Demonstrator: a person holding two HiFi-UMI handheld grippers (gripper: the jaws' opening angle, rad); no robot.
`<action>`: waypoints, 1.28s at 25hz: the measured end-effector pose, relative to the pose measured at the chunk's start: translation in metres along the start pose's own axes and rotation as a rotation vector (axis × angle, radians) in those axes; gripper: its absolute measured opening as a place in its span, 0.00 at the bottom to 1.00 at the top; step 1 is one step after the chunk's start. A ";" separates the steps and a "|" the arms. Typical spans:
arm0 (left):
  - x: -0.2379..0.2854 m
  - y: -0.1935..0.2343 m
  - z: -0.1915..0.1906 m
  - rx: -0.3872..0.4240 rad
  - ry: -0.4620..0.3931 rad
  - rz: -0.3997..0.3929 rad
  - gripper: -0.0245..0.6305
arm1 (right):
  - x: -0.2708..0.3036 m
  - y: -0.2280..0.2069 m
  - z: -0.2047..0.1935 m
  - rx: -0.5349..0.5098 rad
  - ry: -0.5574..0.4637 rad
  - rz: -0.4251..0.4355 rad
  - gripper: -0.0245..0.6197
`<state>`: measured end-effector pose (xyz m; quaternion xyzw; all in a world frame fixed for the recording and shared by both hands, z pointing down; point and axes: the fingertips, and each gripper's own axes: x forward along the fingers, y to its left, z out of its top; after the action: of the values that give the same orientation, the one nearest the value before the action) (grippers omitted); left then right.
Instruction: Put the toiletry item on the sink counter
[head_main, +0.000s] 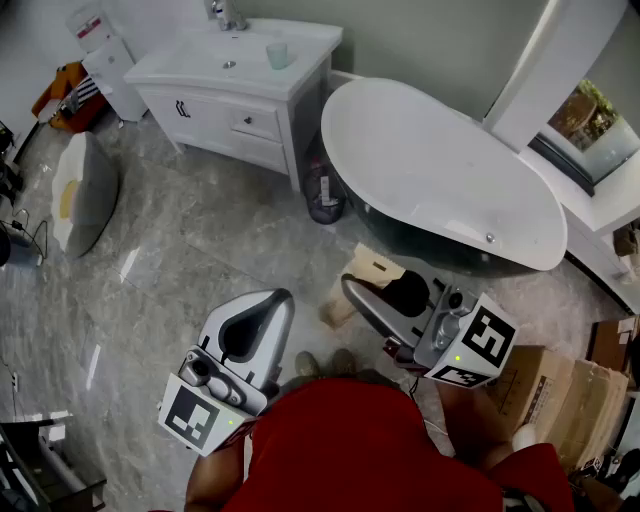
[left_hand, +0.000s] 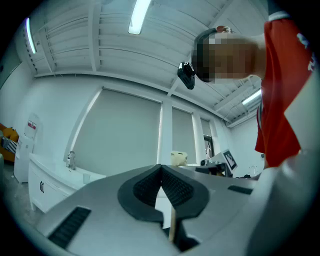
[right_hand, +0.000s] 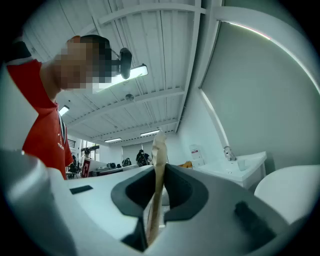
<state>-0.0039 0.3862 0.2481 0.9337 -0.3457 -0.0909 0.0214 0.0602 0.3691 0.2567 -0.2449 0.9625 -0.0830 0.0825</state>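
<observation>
My right gripper (head_main: 352, 288) (right_hand: 161, 169) is shut on a flat tan toiletry packet (right_hand: 159, 150), which stands edge-on between the pads and sticks out past the tips. From the head view the packet (head_main: 372, 268) hangs low in front of me, over the floor beside the bathtub. The white sink counter (head_main: 240, 62) (right_hand: 239, 169) stands far ahead to the left, with a faucet (head_main: 228, 14) and a small cup (head_main: 278, 55) on it. My left gripper (head_main: 270, 300) (left_hand: 161, 169) is shut with nothing in it, and points up toward the counter (left_hand: 50, 167).
A white bathtub (head_main: 440, 170) fills the right middle. A small bin (head_main: 325, 195) stands between tub and counter. Cardboard boxes (head_main: 560, 395) sit at my right, an egg-shaped cushion (head_main: 80, 190) lies at the left. Grey marble floor (head_main: 200, 250) lies between me and the counter.
</observation>
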 end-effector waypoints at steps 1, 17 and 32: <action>0.000 0.000 0.000 0.000 0.001 0.001 0.06 | 0.000 0.000 0.000 0.000 0.001 0.001 0.13; -0.002 0.000 -0.017 0.008 -0.017 0.046 0.06 | -0.005 -0.013 -0.010 0.022 -0.009 0.010 0.13; 0.077 0.045 -0.016 0.002 -0.014 0.112 0.06 | 0.013 -0.107 0.018 0.065 -0.001 0.067 0.13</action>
<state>0.0275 0.3012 0.2562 0.9123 -0.3975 -0.0958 0.0229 0.1015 0.2686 0.2592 -0.2098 0.9669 -0.1111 0.0936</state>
